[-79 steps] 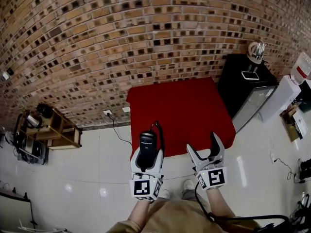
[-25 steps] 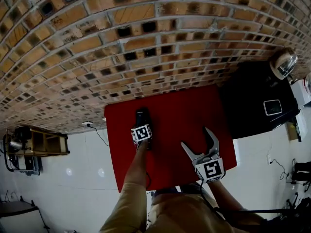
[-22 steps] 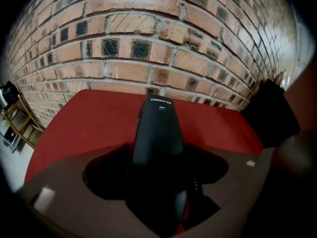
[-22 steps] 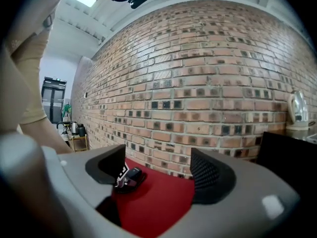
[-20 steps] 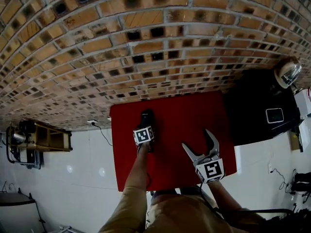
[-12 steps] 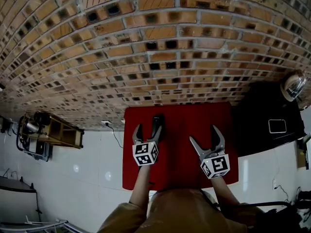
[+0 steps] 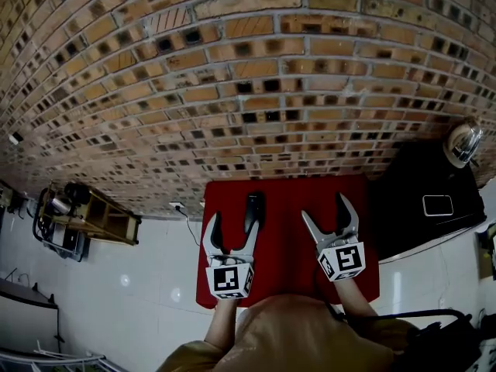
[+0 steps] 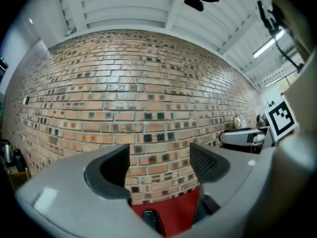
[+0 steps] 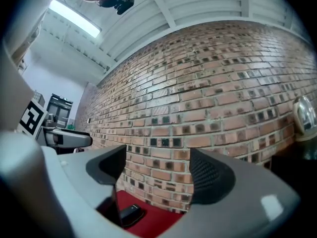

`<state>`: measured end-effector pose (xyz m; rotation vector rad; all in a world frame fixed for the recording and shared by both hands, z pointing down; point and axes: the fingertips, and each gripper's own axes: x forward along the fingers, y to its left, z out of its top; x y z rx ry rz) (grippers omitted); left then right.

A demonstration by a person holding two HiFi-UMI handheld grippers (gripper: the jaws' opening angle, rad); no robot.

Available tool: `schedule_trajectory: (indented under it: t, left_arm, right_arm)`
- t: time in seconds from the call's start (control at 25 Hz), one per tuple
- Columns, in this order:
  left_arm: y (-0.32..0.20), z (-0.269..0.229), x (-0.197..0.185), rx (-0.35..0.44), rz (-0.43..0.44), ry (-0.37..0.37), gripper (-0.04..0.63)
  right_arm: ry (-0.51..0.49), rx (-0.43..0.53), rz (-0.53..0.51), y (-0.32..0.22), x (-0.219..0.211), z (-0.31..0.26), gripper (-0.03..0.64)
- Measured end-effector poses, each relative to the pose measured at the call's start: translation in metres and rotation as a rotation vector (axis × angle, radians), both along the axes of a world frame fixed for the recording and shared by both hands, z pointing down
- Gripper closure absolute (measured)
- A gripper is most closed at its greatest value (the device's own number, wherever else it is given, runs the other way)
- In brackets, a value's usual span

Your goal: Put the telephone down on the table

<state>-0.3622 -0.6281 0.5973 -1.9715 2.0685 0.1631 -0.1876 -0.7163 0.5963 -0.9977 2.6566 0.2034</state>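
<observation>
The black telephone (image 7: 252, 211) lies flat on the red table (image 7: 294, 254), near its far left part. My left gripper (image 7: 232, 227) is lifted off it and hangs nearer to me; its jaws are closing with nothing between them. In the left gripper view the telephone (image 8: 151, 221) shows low down, beneath the left gripper (image 8: 161, 167), on the red table (image 8: 176, 209). My right gripper (image 7: 325, 211) stands open and empty over the table's right half. In the right gripper view, the telephone (image 9: 131, 213) lies far below the right gripper (image 9: 161, 175).
A brick wall (image 7: 248, 76) rises right behind the table. To the right stands a black cabinet (image 7: 411, 188) with a kettle (image 7: 463, 142) and a small flat device (image 7: 438, 204) on top. A wooden shelf (image 7: 97, 215) is at the left on the white floor.
My left gripper opened, let go of the telephone and drew back and up from it. The telephone stays on the red table. My right gripper rose a little.
</observation>
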Motion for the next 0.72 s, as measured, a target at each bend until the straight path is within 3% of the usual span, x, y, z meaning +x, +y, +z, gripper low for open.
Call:
schedule_trajectory:
  t: [0.2, 0.44, 0.72]
  left_arm:
    - [-0.005, 0.004, 0.015, -0.007, 0.03, 0.032, 0.223]
    - [-0.014, 0.012, 0.016, -0.031, 0.043, 0.017, 0.23]
    - [-0.024, 0.026, 0.009, -0.059, 0.018, 0.035, 0.239]
  right_arm:
    - [0.025, 0.035, 0.018, 0.002, 0.001, -0.005, 0.232]
    - [0.024, 0.017, 0.045, -0.006, 0.006, 0.001, 0.238]
    - [0.035, 0.001, 0.033, -0.015, 0.001, 0.016, 0.244]
